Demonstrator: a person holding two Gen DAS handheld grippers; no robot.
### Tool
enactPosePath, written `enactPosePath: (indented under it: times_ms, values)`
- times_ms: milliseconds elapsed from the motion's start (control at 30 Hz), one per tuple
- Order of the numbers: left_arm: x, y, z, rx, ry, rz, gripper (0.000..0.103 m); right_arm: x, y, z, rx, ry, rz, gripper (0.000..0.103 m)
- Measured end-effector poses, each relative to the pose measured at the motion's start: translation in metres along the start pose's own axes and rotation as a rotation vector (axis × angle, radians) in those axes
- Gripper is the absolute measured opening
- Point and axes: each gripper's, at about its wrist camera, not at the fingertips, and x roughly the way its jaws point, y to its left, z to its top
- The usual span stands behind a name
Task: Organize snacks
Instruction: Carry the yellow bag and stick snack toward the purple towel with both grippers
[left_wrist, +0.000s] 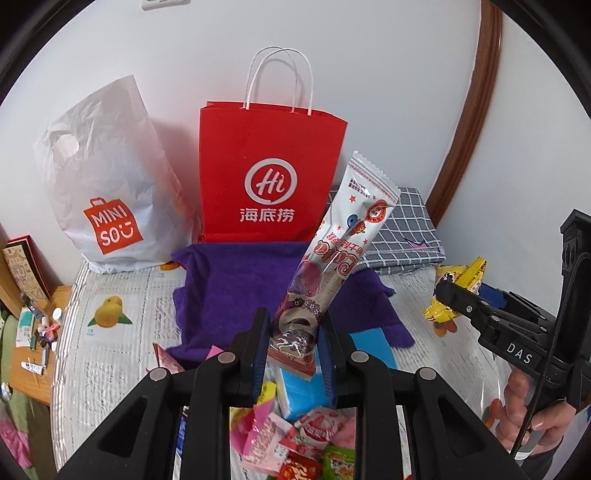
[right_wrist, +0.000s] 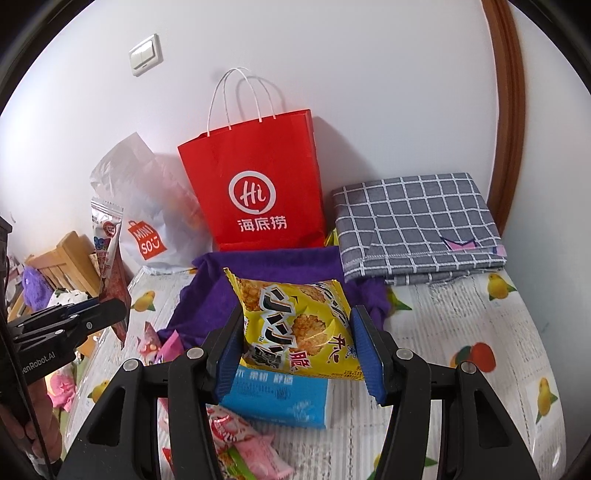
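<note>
So not far in, I'd say. Both bags, red (left_wrist: 271, 177) and white (left_wrist: 107, 184), stand at the wall, contents hidden. A loose snack pile (left_wrist: 295, 439) lies on the worktop (right_wrist: 461, 332) near the claws. Left claw (left_wrist: 295, 332) grips a long white packet (left_wrist: 332, 251), right claw (right_wrist: 299, 343) pinches a yellow packet (right_wrist: 295, 325), both held above the worktop, neither bagged yet.

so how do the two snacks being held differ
The long snack packet is white and pink, narrow, standing upright with only its bottom end pinched in the left tool. The yellow snack bag is wide and squat, gripped across its sides by the right tool. Both are sealed and lifted off the bed.
</note>
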Motion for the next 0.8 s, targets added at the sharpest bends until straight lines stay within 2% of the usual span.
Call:
enactPosePath:
  times_ms: [467, 800]
  values:
    - [0.04, 0.029, 0.03, -0.006, 0.013, 0.04, 0.024, 0.056, -0.002, 0.033, -0.014, 0.01, 0.009, 0.055]
    - [0.074, 0.055, 0.036, -0.04, 0.05, 0.058, 0.024, 0.096, -0.002, 0.053, -0.077, 0.039, -0.005, 0.055]
